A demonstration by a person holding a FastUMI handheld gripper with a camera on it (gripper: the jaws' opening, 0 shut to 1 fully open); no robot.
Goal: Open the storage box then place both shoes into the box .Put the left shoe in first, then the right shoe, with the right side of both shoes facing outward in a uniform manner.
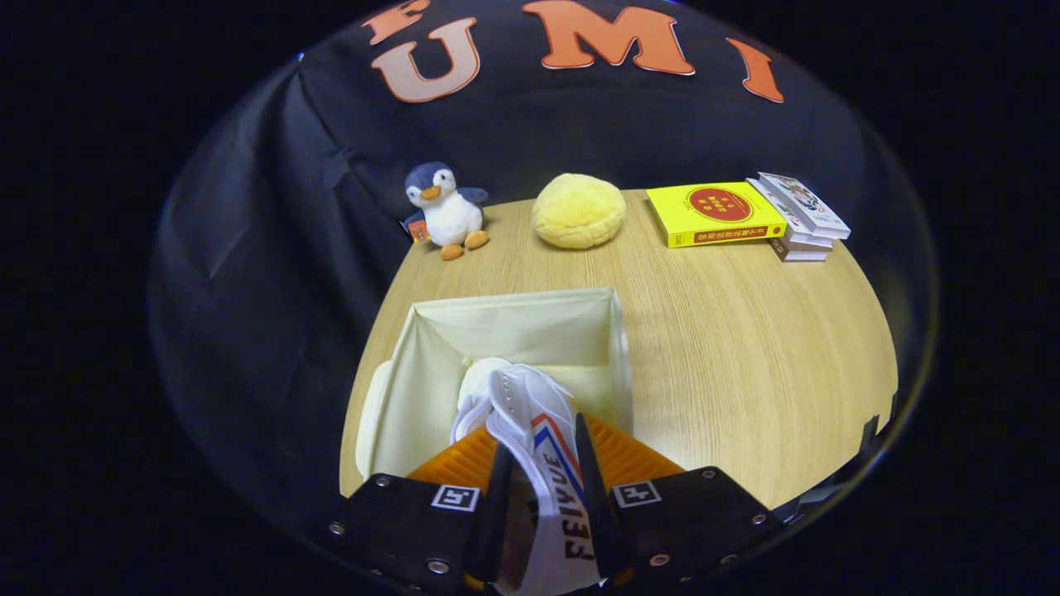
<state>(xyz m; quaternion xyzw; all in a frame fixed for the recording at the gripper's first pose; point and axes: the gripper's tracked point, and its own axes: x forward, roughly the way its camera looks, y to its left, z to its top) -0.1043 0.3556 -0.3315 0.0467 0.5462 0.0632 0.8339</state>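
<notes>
Tool (542,451): both fingers clamped on a white shoe (530,414), one finger to each flank, toe pointing ahead. Which shoe of the pair it is cannot be told from here.

Shoe: carried lengthwise along the fingers, its striped and lettered side turned up. It hangs over the open mouth of the storage box (431,348), apparently lined up to go down inside; no second shoe can be made out within.

Storage box: pale fabric, lid off, directly beneath and just ahead of the fingers. A pale curved edge beside its left wall may be the lid; uncertain.

Counter (745,348): light wood grain, rounded outline, bare to the right of the tool.

Far beyond the fingers: a plush penguin (443,211), a yellow cushion (578,211), a yellow book (714,213) and, touching it, a small stack of books (799,219).

Room: dark cloth wall behind the counter.
</notes>
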